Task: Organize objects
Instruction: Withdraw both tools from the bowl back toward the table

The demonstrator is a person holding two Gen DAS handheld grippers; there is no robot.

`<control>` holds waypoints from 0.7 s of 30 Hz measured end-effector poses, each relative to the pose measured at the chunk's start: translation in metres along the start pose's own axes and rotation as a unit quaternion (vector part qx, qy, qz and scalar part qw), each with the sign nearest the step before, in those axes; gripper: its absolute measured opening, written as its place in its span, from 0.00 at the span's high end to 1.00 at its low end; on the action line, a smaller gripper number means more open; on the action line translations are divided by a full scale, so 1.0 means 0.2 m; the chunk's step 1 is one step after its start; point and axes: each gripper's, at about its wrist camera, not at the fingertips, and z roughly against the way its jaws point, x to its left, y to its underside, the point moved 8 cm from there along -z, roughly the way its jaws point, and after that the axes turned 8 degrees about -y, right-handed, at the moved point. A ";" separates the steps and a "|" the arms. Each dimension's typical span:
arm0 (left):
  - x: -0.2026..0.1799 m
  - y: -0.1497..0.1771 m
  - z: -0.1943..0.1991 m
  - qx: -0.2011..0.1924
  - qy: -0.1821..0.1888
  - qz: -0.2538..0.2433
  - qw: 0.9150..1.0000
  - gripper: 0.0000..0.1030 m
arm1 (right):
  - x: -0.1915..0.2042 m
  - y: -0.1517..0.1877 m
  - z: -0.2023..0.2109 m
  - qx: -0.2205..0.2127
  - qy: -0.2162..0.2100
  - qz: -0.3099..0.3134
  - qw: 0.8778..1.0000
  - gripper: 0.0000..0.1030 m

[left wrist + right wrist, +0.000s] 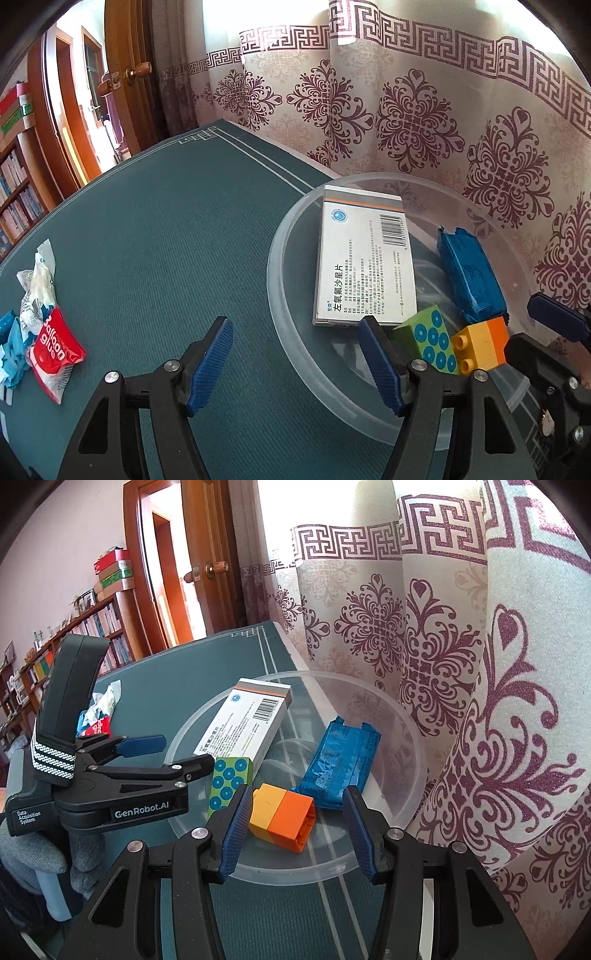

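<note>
Tongs on both sides stand released and grasp nothing; the left tongs [299,360] hang over the near-left rim of the clear plastic bowl [384,845], one pad above the green worktop [166,229] and the other above the bowl's rim; the right tongs [295,830] hover at the bowl's near rim, jaws spread either side of the yellow-and-orange brick [282,816] without touching it; inside the bowl lie four things: the white medicine box [364,258] leaning toward the bowl's far-left side, the blue wrapper [338,758] on the bowl's right side, the green block with blue dots [227,784] at the bowl's near left, just beside the brick, and the brick itself at the bowl's near middle; well left of the bowl, out on the worktop, sits a loose heap of packets [40,321], among them a red one marked "Balloon glue" [55,350], with white and blue crumpled ones touching it; behind the bowl hangs a patterned curtain [424,110].
</note>
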 end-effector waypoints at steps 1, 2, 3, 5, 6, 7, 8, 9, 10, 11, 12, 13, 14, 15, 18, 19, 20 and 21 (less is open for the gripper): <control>0.01 -0.02 -0.01 0.000 -0.004 0.004 1.000 0.28 | 0.00 0.00 0.00 0.000 0.000 0.000 1.000 0.49; 0.03 -0.03 -0.02 0.000 -0.008 0.010 1.000 0.28 | 0.00 0.00 0.00 0.001 0.000 0.000 1.000 0.49; 0.04 -0.04 -0.02 0.001 -0.008 0.017 1.000 0.28 | 0.00 0.01 0.00 0.001 0.000 0.000 1.000 0.49; 0.06 -0.06 -0.02 0.000 -0.002 0.030 1.000 0.28 | 0.01 0.01 0.00 0.002 -0.001 0.000 1.000 0.49; 0.06 -0.06 -0.01 -0.003 0.001 0.032 0.999 0.28 | 0.01 0.01 0.00 0.002 -0.001 -0.001 1.000 0.49; 0.07 -0.06 0.00 -0.005 0.001 0.032 0.999 0.27 | 0.01 0.01 0.00 0.002 0.000 0.000 1.000 0.49; 0.07 -0.06 0.01 -0.007 0.001 0.032 0.999 0.27 | 0.01 0.01 0.00 0.002 0.000 -0.001 1.000 0.49; 0.06 -0.06 0.02 -0.008 0.003 0.031 0.999 0.26 | 0.01 0.02 0.00 0.002 0.000 -0.002 1.000 0.49; 0.06 -0.06 0.03 -0.008 0.006 0.030 1.000 0.26 | 0.01 0.02 0.00 0.002 0.000 -0.002 1.000 0.49; 0.05 -0.05 0.03 -0.008 0.007 0.029 1.000 0.26 | 0.01 0.02 0.00 0.002 0.001 -0.002 1.000 0.49; 0.05 -0.05 0.04 -0.008 0.008 0.028 1.000 0.25 | 0.01 0.02 0.00 0.002 0.001 -0.002 1.000 0.49; 0.05 -0.05 0.05 -0.009 0.009 0.027 1.000 0.24 | 0.01 0.02 0.00 0.002 0.001 -0.002 1.000 0.49; 0.04 -0.05 0.05 -0.010 0.010 0.027 1.000 0.23 | 0.02 0.02 0.00 0.002 0.000 -0.002 1.000 0.49; 0.04 -0.04 0.06 -0.011 0.011 0.027 1.000 0.22 | 0.02 0.02 0.00 0.001 0.001 -0.001 1.000 0.49; 0.05 -0.03 0.09 -0.016 0.009 0.027 0.999 0.16 | 0.02 0.02 0.00 0.002 0.000 0.001 1.000 0.49; 0.06 -0.03 0.10 -0.017 0.008 0.027 0.999 0.13 | 0.03 0.02 0.00 0.002 0.000 0.002 1.000 0.49; 0.06 -0.02 0.10 -0.019 0.007 0.028 0.999 0.10 | 0.03 0.02 0.00 0.002 -0.001 0.003 1.000 0.49; 0.07 -0.02 0.11 -0.020 0.005 0.029 0.999 0.09 | 0.04 0.02 -0.01 0.002 -0.001 0.003 1.000 0.49</control>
